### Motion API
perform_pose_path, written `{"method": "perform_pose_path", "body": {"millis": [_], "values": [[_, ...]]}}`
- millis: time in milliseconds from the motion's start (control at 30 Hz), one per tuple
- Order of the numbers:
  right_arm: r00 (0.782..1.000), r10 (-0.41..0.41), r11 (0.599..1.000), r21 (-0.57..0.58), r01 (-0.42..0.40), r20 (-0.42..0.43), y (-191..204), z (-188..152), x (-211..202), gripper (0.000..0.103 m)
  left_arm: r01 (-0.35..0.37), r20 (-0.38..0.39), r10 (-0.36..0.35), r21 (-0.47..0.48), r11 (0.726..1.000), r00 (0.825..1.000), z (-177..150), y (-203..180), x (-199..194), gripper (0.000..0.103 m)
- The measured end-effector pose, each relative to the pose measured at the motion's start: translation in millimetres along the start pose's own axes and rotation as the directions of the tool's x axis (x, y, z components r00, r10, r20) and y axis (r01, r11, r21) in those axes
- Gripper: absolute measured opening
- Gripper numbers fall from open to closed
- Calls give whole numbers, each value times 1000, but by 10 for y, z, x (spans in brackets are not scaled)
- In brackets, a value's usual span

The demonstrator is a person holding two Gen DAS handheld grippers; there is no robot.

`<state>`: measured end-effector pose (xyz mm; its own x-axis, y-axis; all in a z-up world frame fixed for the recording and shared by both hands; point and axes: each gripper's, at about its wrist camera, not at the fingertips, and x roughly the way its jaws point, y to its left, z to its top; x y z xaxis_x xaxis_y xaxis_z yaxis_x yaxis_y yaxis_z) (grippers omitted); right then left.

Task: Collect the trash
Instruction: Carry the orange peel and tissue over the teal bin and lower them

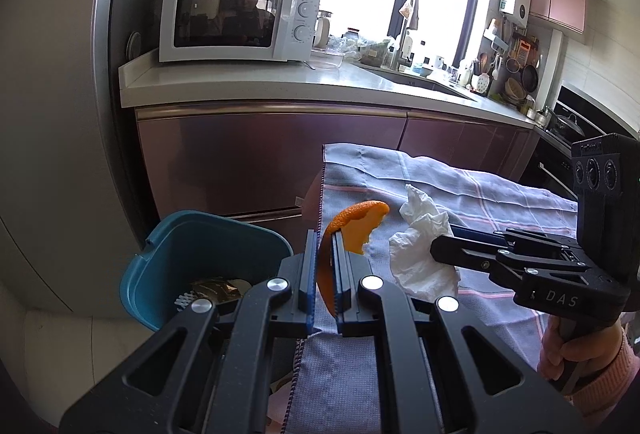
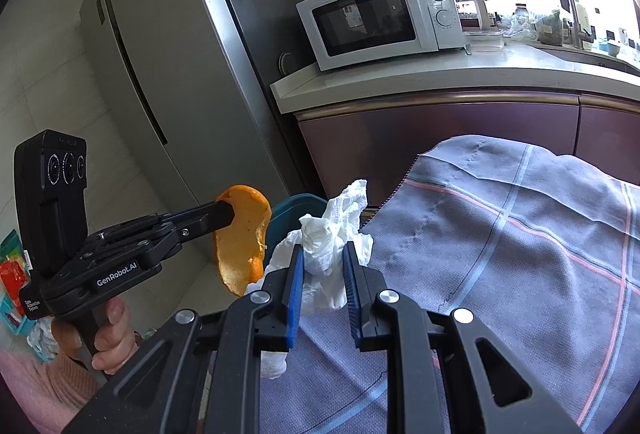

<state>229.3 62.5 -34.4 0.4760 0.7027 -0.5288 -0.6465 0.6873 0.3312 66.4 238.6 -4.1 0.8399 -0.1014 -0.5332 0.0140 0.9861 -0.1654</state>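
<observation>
The left tool (image 1: pixel 324 254) is clamped on a curl of orange peel (image 1: pixel 356 226), held just beside the blue bin (image 1: pixel 200 246) (already holding scraps) for a likely drop; the right tool (image 2: pixel 322 274) pinches a crumpled tissue (image 2: pixel 332 234) above the checked cloth (image 2: pixel 520 234), seemingly awaiting its turn

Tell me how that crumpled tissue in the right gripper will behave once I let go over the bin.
The tissue looks thin and crumpled, so it is probably very light and may drift rather than drop straight. Its loose folds hang below the right gripper, so it is floppy and might snag on the pads instead of falling into the blue bin.
</observation>
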Motion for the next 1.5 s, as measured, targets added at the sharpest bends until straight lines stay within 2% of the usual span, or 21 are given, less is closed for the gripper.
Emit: {"method": "perform_pose_path", "body": {"millis": [767,1500], "values": [[997,48,998,-41,-50,-56,249,179,418,18,-89,-5,89,-48,995,996,18,347,32,7],[993,56,995,-74,-64,-102,334,260,703,18,-136,-22,135,-87,987,991,-2,605,144,7]]}}
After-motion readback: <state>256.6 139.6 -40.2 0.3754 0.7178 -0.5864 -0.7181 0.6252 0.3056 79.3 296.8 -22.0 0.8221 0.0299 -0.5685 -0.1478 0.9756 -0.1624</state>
